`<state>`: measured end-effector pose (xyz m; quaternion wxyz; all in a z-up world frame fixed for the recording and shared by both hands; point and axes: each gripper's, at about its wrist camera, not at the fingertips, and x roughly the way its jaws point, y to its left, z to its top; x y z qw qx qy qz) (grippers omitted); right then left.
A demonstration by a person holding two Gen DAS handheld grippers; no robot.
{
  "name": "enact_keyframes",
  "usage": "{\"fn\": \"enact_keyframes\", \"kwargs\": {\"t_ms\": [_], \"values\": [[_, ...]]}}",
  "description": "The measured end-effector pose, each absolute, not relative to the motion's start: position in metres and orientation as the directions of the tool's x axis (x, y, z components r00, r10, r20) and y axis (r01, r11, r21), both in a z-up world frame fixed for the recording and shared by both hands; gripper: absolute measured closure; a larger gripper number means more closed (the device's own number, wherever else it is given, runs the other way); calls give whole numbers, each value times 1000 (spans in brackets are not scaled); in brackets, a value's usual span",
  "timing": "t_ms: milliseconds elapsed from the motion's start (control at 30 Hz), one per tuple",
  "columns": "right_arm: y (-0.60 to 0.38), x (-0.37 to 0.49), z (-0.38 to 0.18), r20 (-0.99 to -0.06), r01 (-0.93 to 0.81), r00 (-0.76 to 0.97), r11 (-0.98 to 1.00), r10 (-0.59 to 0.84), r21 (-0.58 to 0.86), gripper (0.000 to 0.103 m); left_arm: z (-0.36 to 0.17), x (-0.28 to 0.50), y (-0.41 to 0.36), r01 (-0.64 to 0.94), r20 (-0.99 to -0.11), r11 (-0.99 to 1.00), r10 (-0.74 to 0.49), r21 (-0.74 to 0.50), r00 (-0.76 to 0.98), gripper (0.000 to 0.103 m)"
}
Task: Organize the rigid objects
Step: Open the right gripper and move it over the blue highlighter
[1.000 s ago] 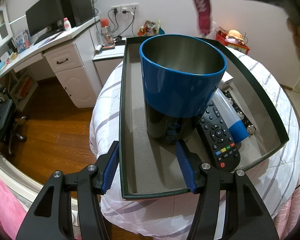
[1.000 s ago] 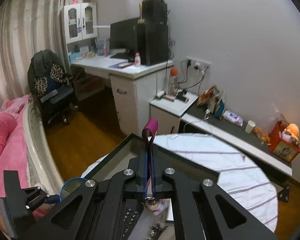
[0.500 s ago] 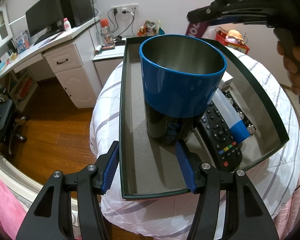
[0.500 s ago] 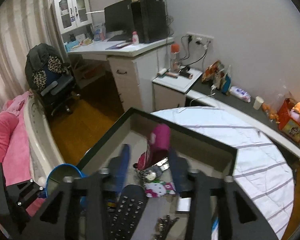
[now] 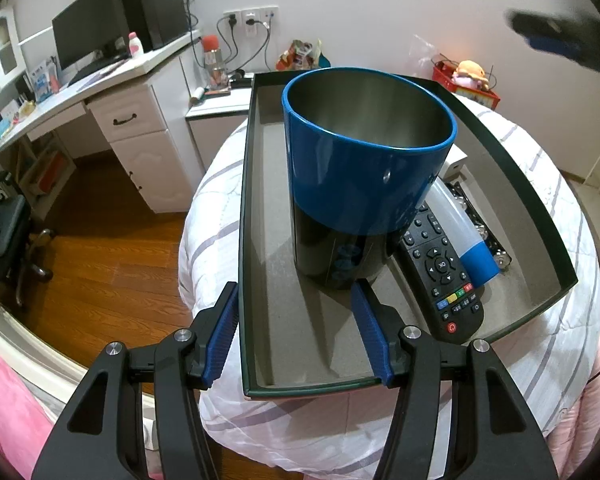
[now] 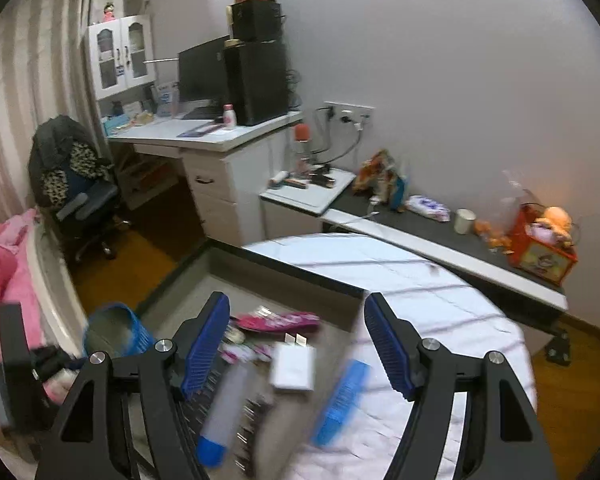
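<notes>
A blue cup with a steel inside stands upright in the dark-rimmed tray. My left gripper is open just short of the cup, its fingers straddling the tray's left wall. Beside the cup lie a black remote and a white tube with a blue cap. My right gripper hovers over the tray, its jaws opening with nothing between them. Below it a pink strap with charms lies in the tray by a white box, the tube and the cup.
The tray rests on a white striped quilt. A blurred blue object lies at the tray's right edge. A white desk and a dark shelf with a red box stand beyond. Wooden floor lies to the left.
My right gripper opened and let go of the pink strap, which now lies in the tray. That gripper then drew back and to the right. My left gripper stayed still.
</notes>
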<state>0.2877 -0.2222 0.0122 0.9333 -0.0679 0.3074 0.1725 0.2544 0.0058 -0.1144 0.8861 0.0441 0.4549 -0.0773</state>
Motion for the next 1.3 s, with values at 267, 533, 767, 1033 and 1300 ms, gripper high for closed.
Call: {"fn": "enact_keyframes", "kwargs": {"t_ms": [267,533,767,1033,1300], "values": [[-267,264,-21,-658,-296,741,945,136,-137,26,-115,254,7,171,-813,985,-88,14,575,45],[-271,268,-88,-775,-431,610,890,166,-148,26,-115,253,6,162,-814,986,-77,21,576,45],[-268,287,-113,-811,-488,541,868,225,-85,26,-115,253,6,158,-813,987,-70,27,578,45],[-263,299,-129,-819,-505,524,859,232,-80,26,-115,252,6,159,-813,987,-66,32,579,44],[-300,312,-121,-776,-350,583,936,241,27,26,-114,251,6,156,-812,987,-61,37,581,42]]}}
